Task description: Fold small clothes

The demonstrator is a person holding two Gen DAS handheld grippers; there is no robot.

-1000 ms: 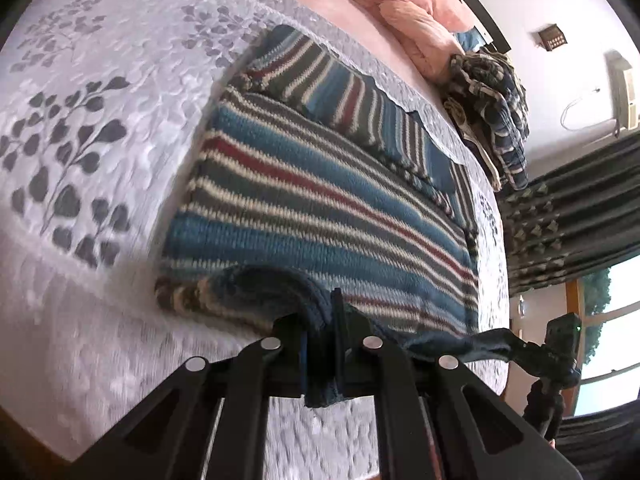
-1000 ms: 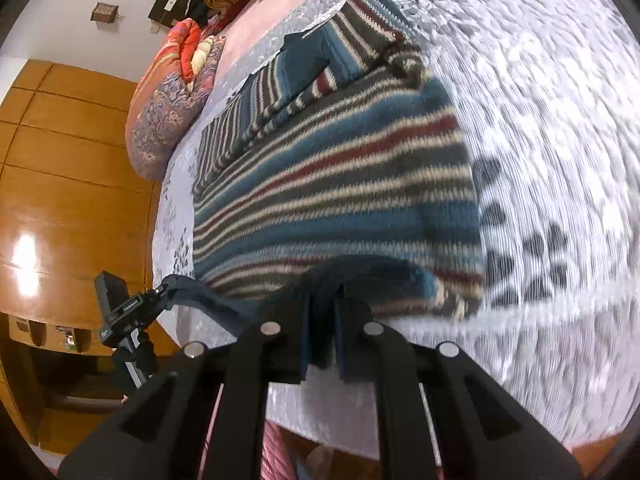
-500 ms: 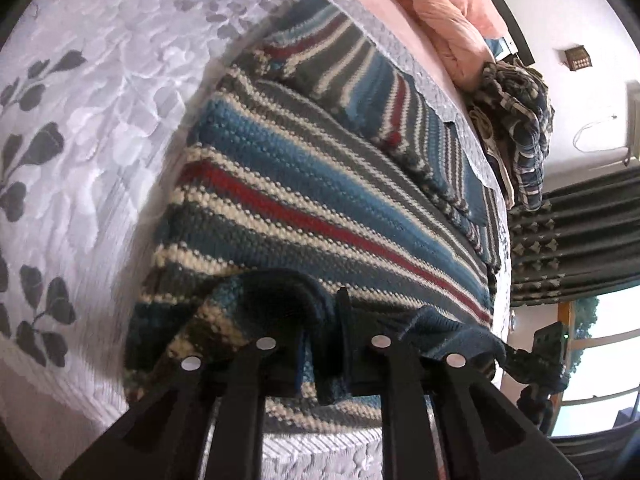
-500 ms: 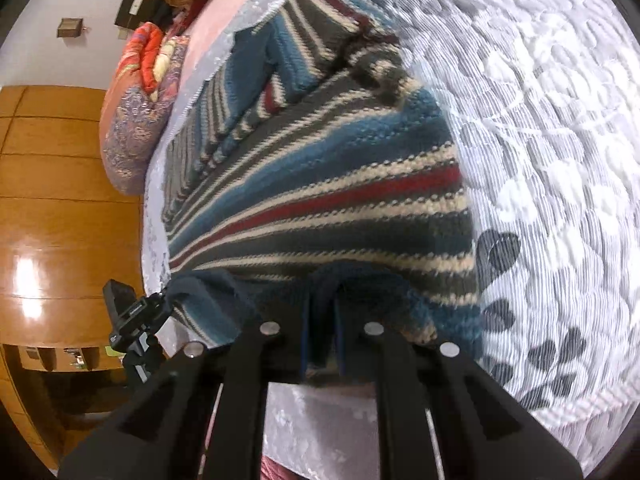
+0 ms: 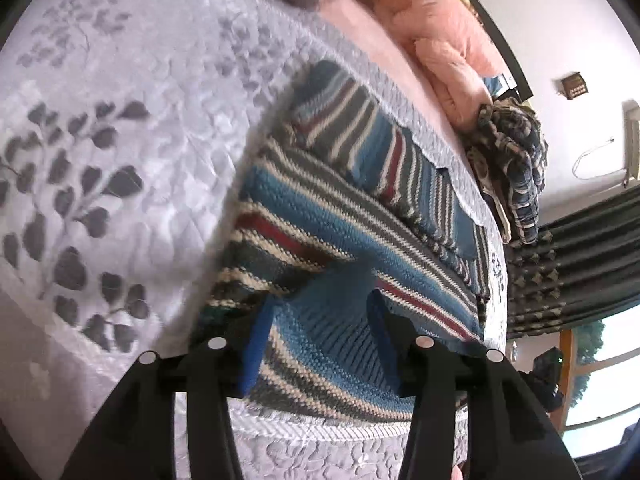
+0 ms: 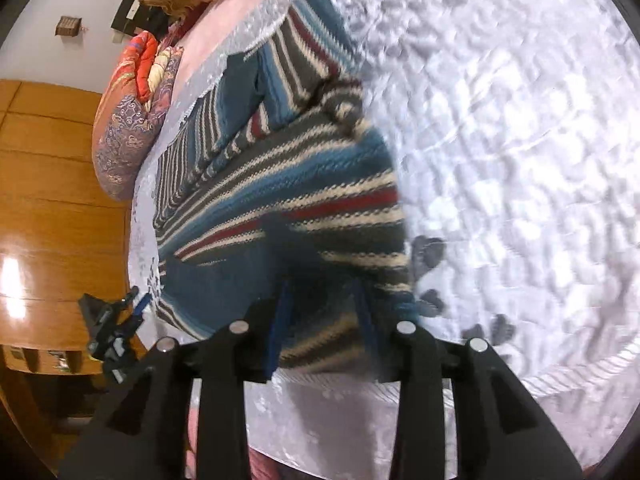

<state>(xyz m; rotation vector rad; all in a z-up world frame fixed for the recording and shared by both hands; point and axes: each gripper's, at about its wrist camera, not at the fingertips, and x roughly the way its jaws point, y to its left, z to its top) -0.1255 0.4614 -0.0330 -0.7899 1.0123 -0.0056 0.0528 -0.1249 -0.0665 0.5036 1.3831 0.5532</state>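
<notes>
Left wrist view: the left gripper (image 5: 320,316) gapes wide over a striped sweater (image 5: 320,216) on the bed (image 5: 120,120). The right gripper (image 6: 322,300) also spreads wide above it.

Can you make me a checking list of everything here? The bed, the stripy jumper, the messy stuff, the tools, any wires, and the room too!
Surface: white leaf-patterned bedspread.
Job's things: striped knitted jumper, near hem folded up over itself.
Clutter: pink blanket, plaid garment, orange patterned quilt.
Tools: left tool open over the jumper; right tool open over it.
Cables: thin wire on wall.
Surroundings: dark curtains, wooden panelling.
</notes>
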